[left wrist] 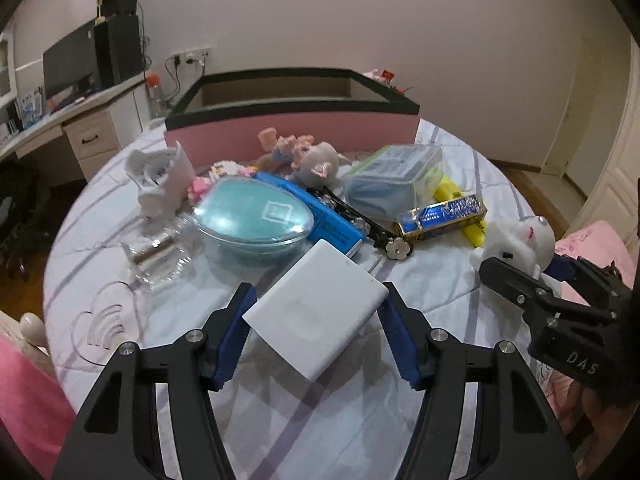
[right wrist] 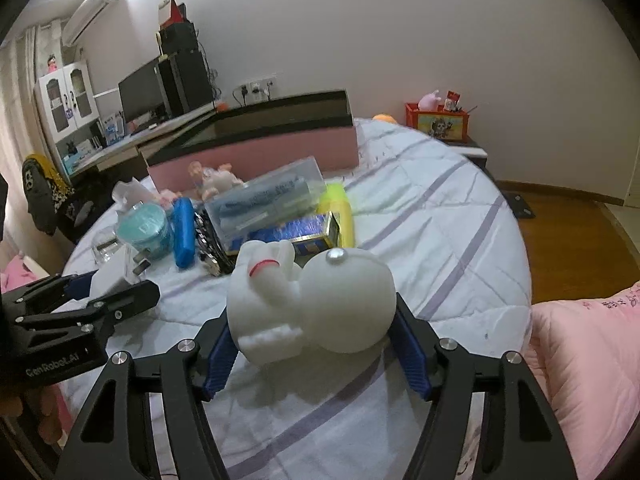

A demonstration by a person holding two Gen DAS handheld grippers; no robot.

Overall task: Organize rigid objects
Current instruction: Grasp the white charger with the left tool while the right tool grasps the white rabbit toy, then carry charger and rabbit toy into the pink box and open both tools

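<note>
My left gripper is shut on a flat white charger block, which is held between the blue pads just above the bed cover. My right gripper is shut on a white rabbit figure with a silver stud; it also shows in the left wrist view. A pink box with a black rim stands open at the back of the bed. Between it and me lies a pile: a teal egg-shaped case, a blue case, a clear plastic box, a blue and gold carton, a yellow bottle.
A white broken figure, clear plastic packaging and small dolls lie around the pile. A desk with a monitor stands at the left. A pink quilt lies at the right. A red box sits on a side table.
</note>
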